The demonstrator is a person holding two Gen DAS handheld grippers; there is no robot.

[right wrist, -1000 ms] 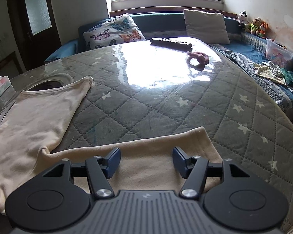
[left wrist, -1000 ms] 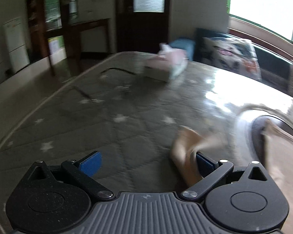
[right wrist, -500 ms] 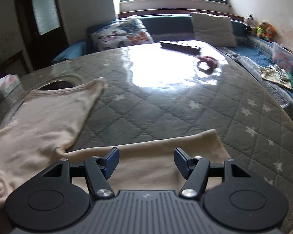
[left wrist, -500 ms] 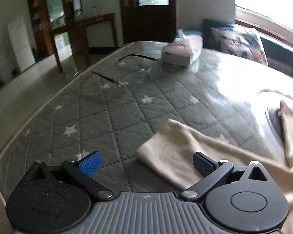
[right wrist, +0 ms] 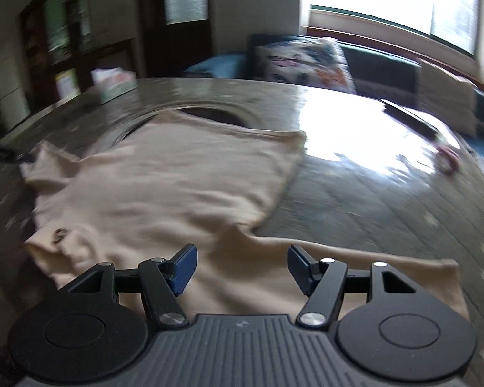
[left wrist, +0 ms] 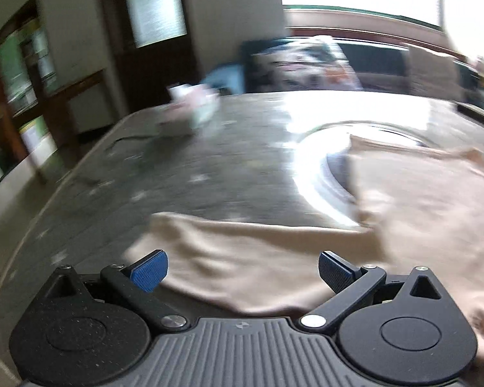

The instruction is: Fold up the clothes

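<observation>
Garment (right wrist: pixel 164 187) lies flat, body running far-left; near sleeve spans beneath both spread, empty grippers, left (left wrist: pixel 242 269) and right (right wrist: pixel 242 266).

The beige garment (right wrist: pixel 164 190) is soft matt cloth. Beneath it the counter (right wrist: pixel 355 193) shows quilted fabric under a glossy, glaring sheet. Both grippers (left wrist: pixel 242 271) (right wrist: pixel 242 269) look like matt black plastic, with ribbed blue pads (left wrist: pixel 148 271).

Left gripper (left wrist: pixel 242 271) at lower centre of its frame, jaws spread wide; right gripper (right wrist: pixel 240 269) likewise, holding nothing.
</observation>
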